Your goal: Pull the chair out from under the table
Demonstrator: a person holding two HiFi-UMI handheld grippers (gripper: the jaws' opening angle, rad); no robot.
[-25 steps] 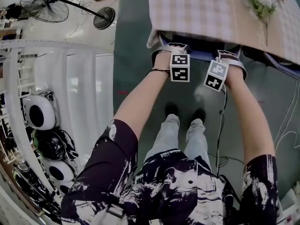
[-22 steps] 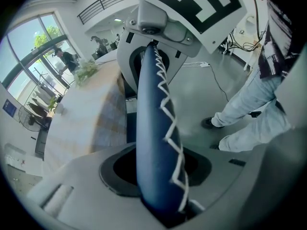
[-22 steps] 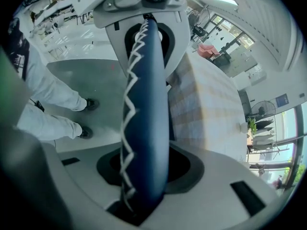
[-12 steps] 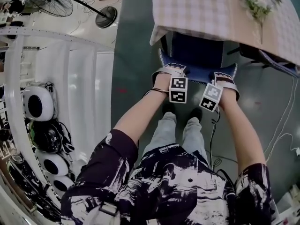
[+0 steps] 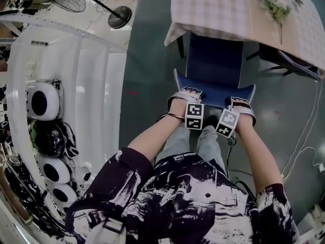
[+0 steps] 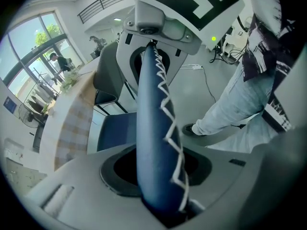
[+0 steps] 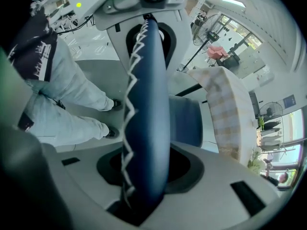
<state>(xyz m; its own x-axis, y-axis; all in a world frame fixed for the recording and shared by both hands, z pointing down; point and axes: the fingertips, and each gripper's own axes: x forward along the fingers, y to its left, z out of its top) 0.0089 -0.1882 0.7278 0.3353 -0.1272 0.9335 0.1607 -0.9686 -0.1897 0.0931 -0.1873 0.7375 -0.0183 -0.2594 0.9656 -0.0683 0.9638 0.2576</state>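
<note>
chair (image 5: 213, 65): blue, upright, white zigzag trim | seat mostly clear of checked-cloth table (image 5: 223, 9)

both bare forearms reach forward and down, side by side. the left claw (image 5: 186, 92) and the right claw (image 5: 242, 103) point steeply downward, each with its jaws clamped on the top edge of the chair back (image 5: 213, 93).

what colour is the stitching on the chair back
White stitching on blue chair back; clearest in right gripper view.
</note>
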